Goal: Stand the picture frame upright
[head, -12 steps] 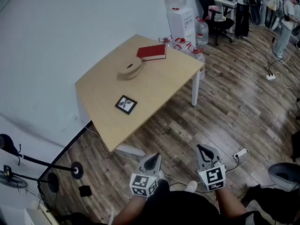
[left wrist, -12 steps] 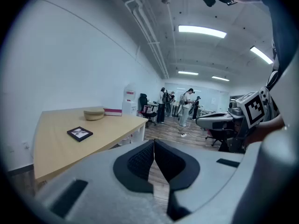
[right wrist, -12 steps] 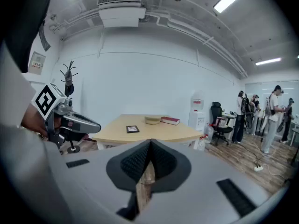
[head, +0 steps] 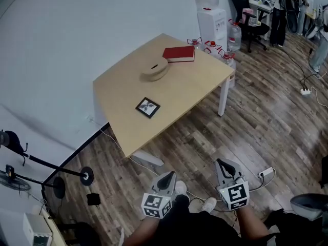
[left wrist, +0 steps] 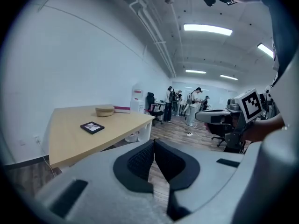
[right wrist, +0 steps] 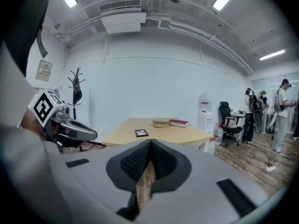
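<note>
A small black picture frame (head: 148, 107) lies flat, photo up, near the front of a light wooden table (head: 205, 86). It also shows in the left gripper view (left wrist: 92, 127) and the right gripper view (right wrist: 141, 133). Both grippers hang low over the floor, well short of the table. My left gripper (head: 168, 177) is shut and holds nothing, its tips (left wrist: 153, 142) touching. My right gripper (head: 222, 163) is likewise shut and empty, its jaws (right wrist: 150, 143) closed tip to tip.
On the table's far part lie a tan round box (head: 155, 69) and a red book (head: 179, 54). A water dispenser (head: 213, 19) and water bottles (head: 233, 35) stand behind the table. A power strip (head: 265, 172) and cables lie on the wood floor. People stand far right.
The head view has shifted: table and frame sit further right and slightly higher in the picture. Both grippers stay low and shut in about the same place.
</note>
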Tool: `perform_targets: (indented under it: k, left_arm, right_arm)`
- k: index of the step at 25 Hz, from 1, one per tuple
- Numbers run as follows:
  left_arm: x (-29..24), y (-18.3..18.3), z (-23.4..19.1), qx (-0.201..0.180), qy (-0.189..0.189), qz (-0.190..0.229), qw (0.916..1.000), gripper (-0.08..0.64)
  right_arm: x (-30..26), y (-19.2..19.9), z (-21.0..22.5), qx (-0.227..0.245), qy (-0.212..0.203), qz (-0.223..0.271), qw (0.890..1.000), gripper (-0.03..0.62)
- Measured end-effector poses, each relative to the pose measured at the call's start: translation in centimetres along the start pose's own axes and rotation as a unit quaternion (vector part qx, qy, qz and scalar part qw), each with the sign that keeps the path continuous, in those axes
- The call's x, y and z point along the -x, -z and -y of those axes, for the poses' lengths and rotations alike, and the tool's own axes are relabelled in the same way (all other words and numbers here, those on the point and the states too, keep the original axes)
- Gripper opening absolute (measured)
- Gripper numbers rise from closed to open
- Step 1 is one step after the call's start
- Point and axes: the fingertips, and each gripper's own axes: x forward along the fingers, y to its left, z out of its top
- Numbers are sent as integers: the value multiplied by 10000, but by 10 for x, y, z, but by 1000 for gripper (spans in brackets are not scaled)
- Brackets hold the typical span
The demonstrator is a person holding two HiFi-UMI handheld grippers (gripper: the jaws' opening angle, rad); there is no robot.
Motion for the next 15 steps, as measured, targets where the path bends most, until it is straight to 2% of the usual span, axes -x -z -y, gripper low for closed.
perform_targets:
  k: [5,9,15]
  left_arm:
    - [-4,-5,-26,108,-48,73,9999,5]
    - [-12,-17,-68,256,-171,186,9994,5]
    - [-29,-38,-134,296,-153,309,9990,5]
  right_arm:
    - [-32,-22,-17,70,-274,257,9993,9]
    - [-71,-38,-29,126,-361,145,9992,9]
    - [-141,-60,-40,216,-352,25,9991,9]
